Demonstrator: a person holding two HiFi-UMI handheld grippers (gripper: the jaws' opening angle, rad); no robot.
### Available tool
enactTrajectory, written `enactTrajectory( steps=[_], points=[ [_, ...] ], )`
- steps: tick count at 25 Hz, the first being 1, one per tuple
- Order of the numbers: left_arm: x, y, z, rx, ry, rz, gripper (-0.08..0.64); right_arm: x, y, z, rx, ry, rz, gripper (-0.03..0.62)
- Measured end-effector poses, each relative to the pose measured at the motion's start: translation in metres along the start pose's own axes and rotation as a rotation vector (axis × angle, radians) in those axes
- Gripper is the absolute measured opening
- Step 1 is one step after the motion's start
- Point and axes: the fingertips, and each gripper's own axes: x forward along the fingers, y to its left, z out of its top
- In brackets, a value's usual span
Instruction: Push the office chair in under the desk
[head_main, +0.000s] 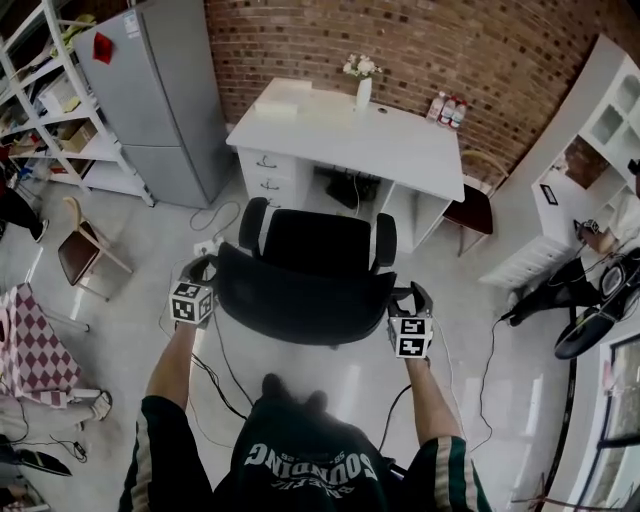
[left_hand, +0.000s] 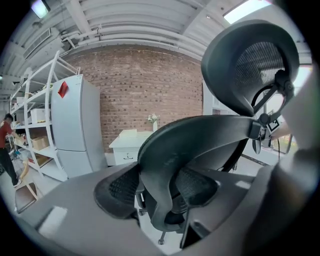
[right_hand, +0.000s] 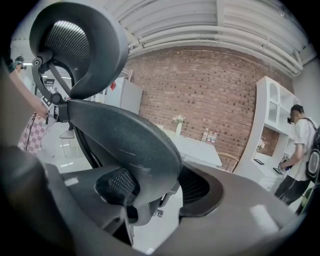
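Observation:
A black office chair (head_main: 310, 270) stands in front of the white desk (head_main: 400, 140), its back towards me and its seat facing the desk's knee gap. My left gripper (head_main: 203, 270) is at the backrest's left edge and my right gripper (head_main: 412, 297) is at its right edge. In the left gripper view the gripper (left_hand: 157, 187) has its pads clamped on the backrest's rim (left_hand: 165, 165), with the headrest (left_hand: 245, 65) above. The right gripper (right_hand: 157, 187) grips the rim (right_hand: 140, 150) the same way, below the headrest (right_hand: 85, 45).
A grey fridge (head_main: 160, 100) and white shelves (head_main: 50, 110) stand left of the desk. A brown chair (head_main: 470, 210) and a white cabinet (head_main: 590, 150) stand to its right. A vase (head_main: 363, 90) is on the desk. Cables (head_main: 215, 370) cross the floor. A person (right_hand: 300, 150) stands right.

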Motion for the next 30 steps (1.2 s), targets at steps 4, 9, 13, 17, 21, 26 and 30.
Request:
enactTrajectory(
  steps=[4,9,13,17,21,26,30],
  points=[
    [0.030,0.019,0.012,-0.005,-0.004,-0.018,0.227,0.023,-0.003,0.011,0.015,0.002,-0.023,0.256],
    [0.071,0.045,0.031,0.009,0.017,-0.054,0.227,0.052,-0.003,0.025,0.040,0.002,-0.063,0.256],
    [0.102,0.061,0.043,0.011,0.018,-0.077,0.227,0.076,-0.008,0.034,0.056,0.009,-0.098,0.256],
    [0.128,0.075,0.056,0.003,0.007,-0.092,0.227,0.097,-0.012,0.044,0.068,0.024,-0.118,0.256],
    [0.147,0.081,0.066,-0.004,-0.009,-0.099,0.227,0.109,-0.021,0.050,0.073,0.025,-0.153,0.256],
    [0.154,0.079,0.071,-0.013,-0.033,-0.116,0.227,0.113,-0.028,0.054,0.061,0.014,-0.159,0.253],
    [0.154,0.085,0.069,-0.011,-0.039,-0.124,0.229,0.114,-0.020,0.053,0.081,-0.004,-0.175,0.255]
  ],
)
